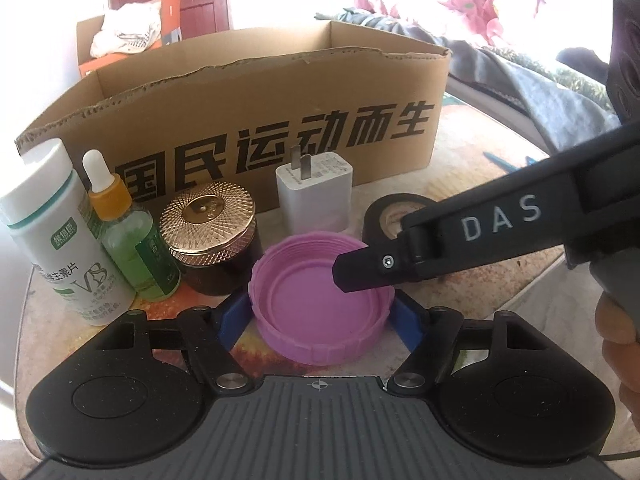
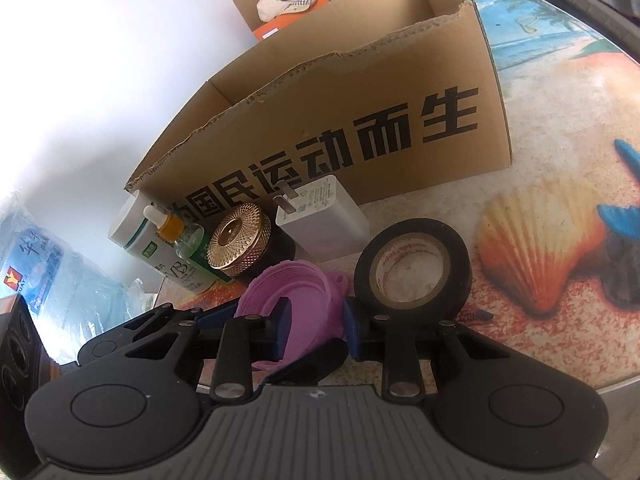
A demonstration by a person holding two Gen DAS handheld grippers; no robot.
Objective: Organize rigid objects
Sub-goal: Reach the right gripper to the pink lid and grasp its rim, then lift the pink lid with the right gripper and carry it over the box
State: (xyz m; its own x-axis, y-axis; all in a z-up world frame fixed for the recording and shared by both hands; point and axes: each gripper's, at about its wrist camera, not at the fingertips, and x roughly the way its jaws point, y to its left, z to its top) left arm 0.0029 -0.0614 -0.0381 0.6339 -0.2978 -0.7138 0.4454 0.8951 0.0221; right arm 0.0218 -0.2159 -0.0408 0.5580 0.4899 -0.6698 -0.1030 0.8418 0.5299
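Purple lid (image 1: 320, 304) sits between the left gripper (image 1: 320, 312) pads, contact unclear; the right gripper (image 2: 316, 320) clamps its rim at three o'clock.

Lid (image 1: 320, 300) before charger (image 1: 316, 192), jar (image 1: 210, 236) left, tape (image 1: 390, 216) right.

Two close wrist views, angled down over the table (image 1: 472, 168), both sharing the cardboard box (image 1: 256, 120).
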